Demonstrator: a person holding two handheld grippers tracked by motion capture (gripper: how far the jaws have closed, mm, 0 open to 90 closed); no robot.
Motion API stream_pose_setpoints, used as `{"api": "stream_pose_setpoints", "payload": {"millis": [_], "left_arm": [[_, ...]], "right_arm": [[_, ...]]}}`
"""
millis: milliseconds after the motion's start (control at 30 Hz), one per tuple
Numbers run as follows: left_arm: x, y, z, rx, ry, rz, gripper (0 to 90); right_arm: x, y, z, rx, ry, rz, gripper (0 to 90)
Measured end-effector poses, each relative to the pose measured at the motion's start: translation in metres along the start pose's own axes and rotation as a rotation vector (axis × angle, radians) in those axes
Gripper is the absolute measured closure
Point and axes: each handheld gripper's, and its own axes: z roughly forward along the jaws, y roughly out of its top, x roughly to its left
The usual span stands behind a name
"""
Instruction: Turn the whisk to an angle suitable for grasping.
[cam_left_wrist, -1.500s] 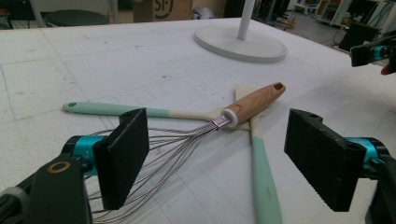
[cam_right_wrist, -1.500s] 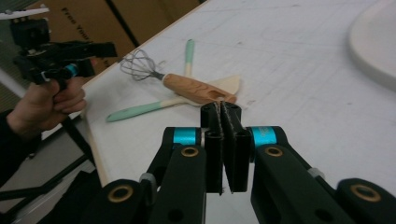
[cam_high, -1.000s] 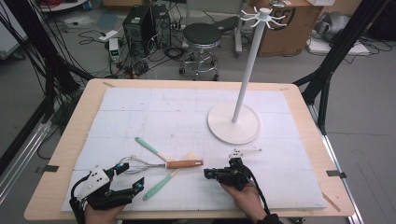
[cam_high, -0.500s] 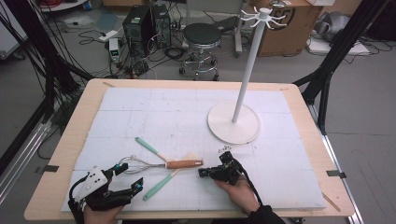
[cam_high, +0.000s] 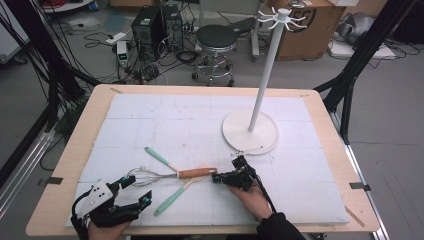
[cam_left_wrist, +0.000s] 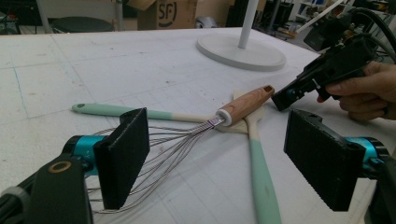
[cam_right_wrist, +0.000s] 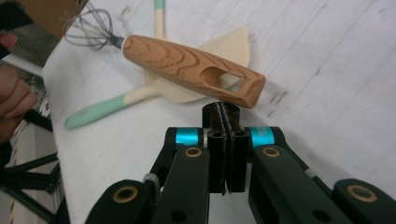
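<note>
Three utensils lie crossed near the front of the white mat (cam_high: 165, 115): a wire whisk (cam_high: 170, 175) with a wooden handle (cam_right_wrist: 191, 70), and two spatulas with mint-green handles. One spatula (cam_high: 159, 157) points toward the back left, the other spatula (cam_high: 172, 195) toward the front, and their pale blades meet under the whisk's handle.

The right gripper (cam_high: 218, 177) sits just beside the end of that handle, with its jaws pressed together and nothing between them. In the right gripper view the shut tips (cam_right_wrist: 223, 116) stand right below the handle's slotted end; whether they touch it I cannot tell. The person's right hand (cam_high: 250, 197) holds that gripper low over the mat.

The left gripper (cam_high: 136, 190) rests at the front left corner, with its jaws wide apart and empty. In the left gripper view its two black pads (cam_left_wrist: 123, 156) frame the whisk's wire loops (cam_left_wrist: 159, 154), which lie on the mat ahead of them.

A white stand (cam_high: 250, 132) with a round base sits farther back on the right, well apart from the utensils.
</note>
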Motion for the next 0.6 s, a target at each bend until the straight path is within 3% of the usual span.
{"api": "stream_pose_setpoints", "payload": {"millis": [267,600], "left_arm": [[-0.001,0.0,0.001,0.005,0.0,0.006,23.2],[-0.001,-0.001,0.003,0.011,-0.001,0.009,23.3]], "right_arm": [[-0.007,0.012,0.005,-0.01,-0.033,0.008,89.4],[-0.015,0.016,0.004,-0.061,0.005,0.045,89.4]]}}
